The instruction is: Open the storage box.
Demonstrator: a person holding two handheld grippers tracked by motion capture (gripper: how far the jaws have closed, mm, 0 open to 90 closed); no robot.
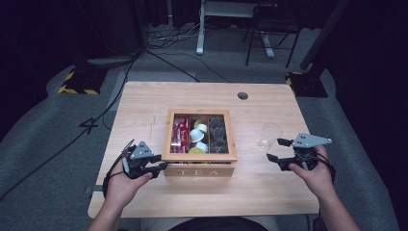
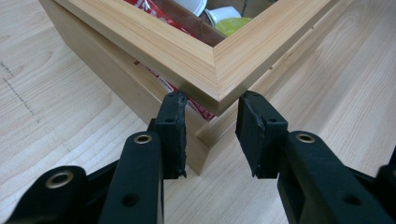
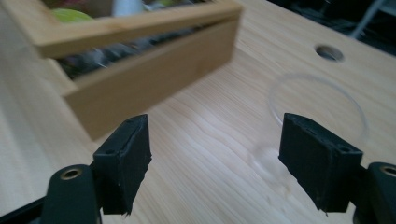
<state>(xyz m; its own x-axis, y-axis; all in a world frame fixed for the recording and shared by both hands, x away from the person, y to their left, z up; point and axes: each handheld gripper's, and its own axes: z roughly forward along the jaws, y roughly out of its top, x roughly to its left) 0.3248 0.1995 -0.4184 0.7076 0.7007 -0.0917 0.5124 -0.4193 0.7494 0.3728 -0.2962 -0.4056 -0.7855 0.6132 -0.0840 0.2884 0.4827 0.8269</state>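
Note:
A wooden tea box (image 1: 199,171) marked TEA stands mid-table, and its glass-paned lid (image 1: 166,139) is tilted slightly up at the front. Inside lie red sachets (image 1: 181,134), white and green capsules (image 1: 197,137) and dark packets (image 1: 219,134). My left gripper (image 1: 161,162) is at the box's front left corner. In the left gripper view its jaws (image 2: 210,126) pinch the raised lid corner (image 2: 187,51) above the box base (image 2: 107,74). My right gripper (image 1: 279,150) hovers to the right of the box, open (image 3: 215,140) with nothing between its pads. Just beyond it is a clear cup (image 1: 270,134) (image 3: 320,105).
The light wooden table (image 1: 144,96) has a round cable hole (image 1: 243,95) (image 3: 329,52) at the back right. Bare wood lies around the box. Beyond the table are grey floor, cables and black stands (image 1: 79,82).

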